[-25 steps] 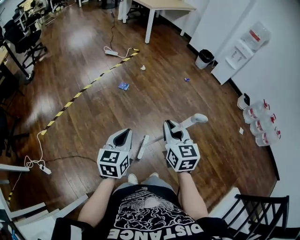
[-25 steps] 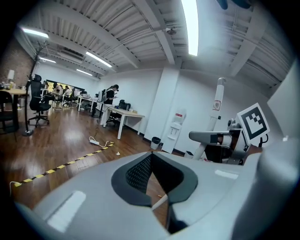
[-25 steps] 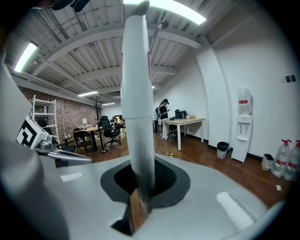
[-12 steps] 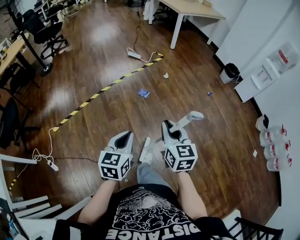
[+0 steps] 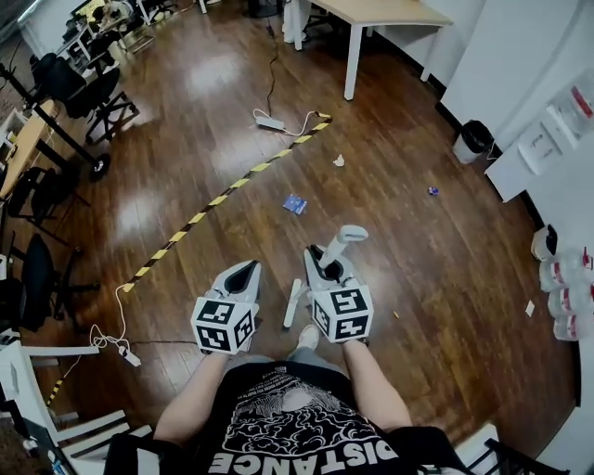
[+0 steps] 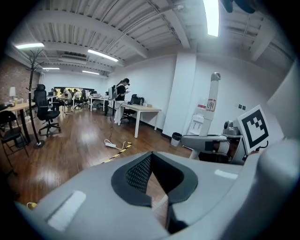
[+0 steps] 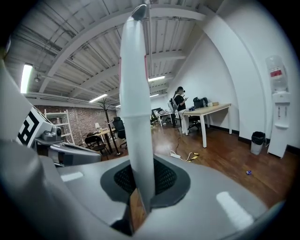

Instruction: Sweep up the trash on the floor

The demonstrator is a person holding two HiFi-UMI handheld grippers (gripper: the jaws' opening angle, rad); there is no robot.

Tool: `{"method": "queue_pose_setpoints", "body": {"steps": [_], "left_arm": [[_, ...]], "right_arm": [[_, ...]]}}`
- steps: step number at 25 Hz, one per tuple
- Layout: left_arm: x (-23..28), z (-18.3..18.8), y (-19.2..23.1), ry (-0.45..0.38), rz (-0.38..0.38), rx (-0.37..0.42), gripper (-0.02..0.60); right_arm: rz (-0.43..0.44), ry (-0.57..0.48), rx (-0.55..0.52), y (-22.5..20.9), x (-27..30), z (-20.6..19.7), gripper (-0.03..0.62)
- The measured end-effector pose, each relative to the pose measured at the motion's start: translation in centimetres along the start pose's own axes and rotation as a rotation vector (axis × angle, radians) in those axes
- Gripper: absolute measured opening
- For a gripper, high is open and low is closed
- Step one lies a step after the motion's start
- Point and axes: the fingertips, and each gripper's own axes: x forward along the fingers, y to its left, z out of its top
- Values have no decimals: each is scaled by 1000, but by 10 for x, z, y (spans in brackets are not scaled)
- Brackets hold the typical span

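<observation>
While the right gripper (image 5: 322, 263) clamped the broom handle (image 5: 342, 239) and the left gripper (image 5: 243, 273) was closed empty, blue wrapper (image 5: 295, 204) and paper scrap (image 5: 340, 160) lay unswept.

Clock directions are taken from the person in the head view. At 12 o'clock the left gripper (image 5: 241, 272) and right gripper (image 5: 320, 264) are side by side. The right one is clamped on the broom handle (image 5: 343, 241), which leans toward 1 o'clock. The brush head (image 5: 292, 303) is down at the floor (image 5: 186, 139) between the 2 grippers.

Farther out at 12 o'clock lies a wrapper (image 5: 295, 204), just this side of a tape line (image 5: 223, 197) running from 10 to 12 o'clock. A scrap (image 5: 340, 160) lies beyond the line, and a power strip (image 5: 270, 121) lies at its far end. At 1 o'clock a small piece (image 5: 432, 191) lies before a bin (image 5: 475, 139) by the wall. A table (image 5: 380, 14) stands farthest out. Bottles (image 5: 566, 288) stand at 2 o'clock and chairs (image 5: 65, 88) at 11.
</observation>
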Motion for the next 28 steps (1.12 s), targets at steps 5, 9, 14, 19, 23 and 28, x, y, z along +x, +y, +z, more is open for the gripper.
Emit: {"method": "queue_pose_setpoints", "body": {"steps": [5, 9, 14, 19, 23, 28], "left_arm": [[44, 19, 1, 14, -23, 26, 5], [74, 28, 17, 20, -39, 14, 5], [120, 44, 64, 27, -64, -17, 5], [176, 69, 129, 57, -109, -47, 5], [213, 86, 180, 86, -144, -70, 5], [256, 106, 230, 105, -160, -66, 5]], "right_arm": [[-21, -33, 24, -41, 35, 19, 32], [-37, -45, -4, -61, 76, 36, 32], [-61, -19, -62, -73, 148, 49, 32], [-102, 16, -74, -95, 231, 63, 32], [-135, 54, -57, -113, 299, 70, 31], [-170, 87, -25, -133, 380, 70, 31]]}}
